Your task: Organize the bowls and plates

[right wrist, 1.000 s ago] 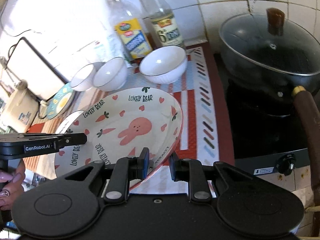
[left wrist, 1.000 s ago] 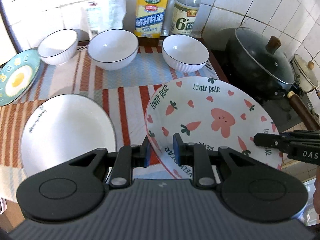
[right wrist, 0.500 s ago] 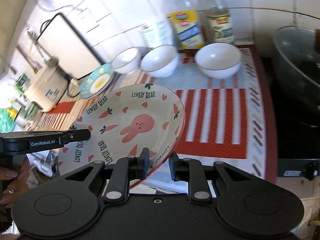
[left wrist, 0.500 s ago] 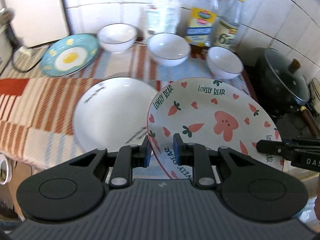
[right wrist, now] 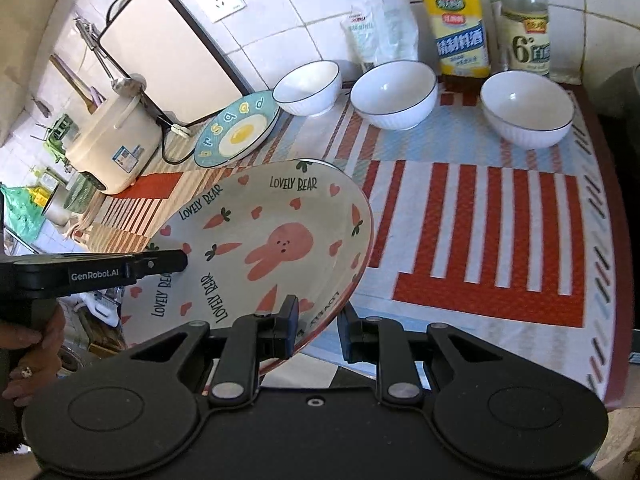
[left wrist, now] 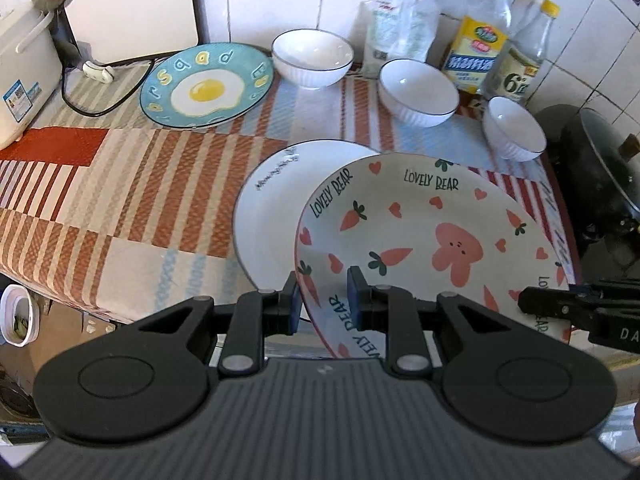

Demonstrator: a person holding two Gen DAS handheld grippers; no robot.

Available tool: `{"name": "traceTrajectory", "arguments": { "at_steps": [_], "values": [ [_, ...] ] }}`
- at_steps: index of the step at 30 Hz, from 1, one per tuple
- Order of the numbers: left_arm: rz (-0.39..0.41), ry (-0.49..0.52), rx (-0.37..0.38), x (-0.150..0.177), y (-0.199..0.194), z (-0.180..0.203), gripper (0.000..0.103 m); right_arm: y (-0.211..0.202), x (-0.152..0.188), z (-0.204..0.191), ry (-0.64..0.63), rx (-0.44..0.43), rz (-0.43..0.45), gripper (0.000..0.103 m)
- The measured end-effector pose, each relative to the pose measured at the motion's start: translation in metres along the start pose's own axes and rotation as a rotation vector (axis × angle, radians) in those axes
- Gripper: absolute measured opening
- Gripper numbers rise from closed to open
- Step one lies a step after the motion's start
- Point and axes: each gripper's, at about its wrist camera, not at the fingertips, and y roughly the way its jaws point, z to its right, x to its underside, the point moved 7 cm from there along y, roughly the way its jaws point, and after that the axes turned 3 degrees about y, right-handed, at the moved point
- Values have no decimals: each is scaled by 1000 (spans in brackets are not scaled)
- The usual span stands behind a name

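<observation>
I have the bunny plate (left wrist: 432,236) off the counter, carried between both claws. My left gripper (left wrist: 322,300) pinches its near rim, one pad above and one below, and my right gripper (right wrist: 318,326) pinches the rim on the opposite side the same way. The plate hangs tilted above the striped mat (left wrist: 152,184), its left edge overlapping the white plate (left wrist: 268,216) that lies flat underneath.

I judge this to be the stacking step: the carried plate is on its way onto the white one. Next I need to centre it over the white plate, level it, lower until the rims nest, then ease both claws apart together so it does not slide.

The egg plate (left wrist: 206,84) and three white bowls (left wrist: 418,92) wait at the back, near the bottles (left wrist: 476,52).
</observation>
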Motion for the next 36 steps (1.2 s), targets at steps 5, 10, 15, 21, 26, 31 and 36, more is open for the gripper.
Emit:
{"name": "traceTrajectory", "arguments": {
  "at_steps": [5,10,15,21,26,31,36],
  "values": [
    [-31,-14,-17,-5,23,-25,23,26,1,-14,30,23,-12,25],
    [-68,16,-4,-13,43,-45,23,50,1,-19,84,38,-28,25],
    [-116,52,22,-21,62,-60,23,69,2,-27,134,59,-39,26],
    [-155,94,53,-25,80,-65,23,82,3,-28,220,128,-31,25],
    [-163,111,97,-30,86,-71,23,87,0,-30,236,186,-14,25],
    [-199,121,128,-34,94,-75,23,95,-1,-34,206,247,-11,26],
    [-287,96,188,-22,102,-73,23,109,-6,-29,144,379,-47,30]
  ]
}}
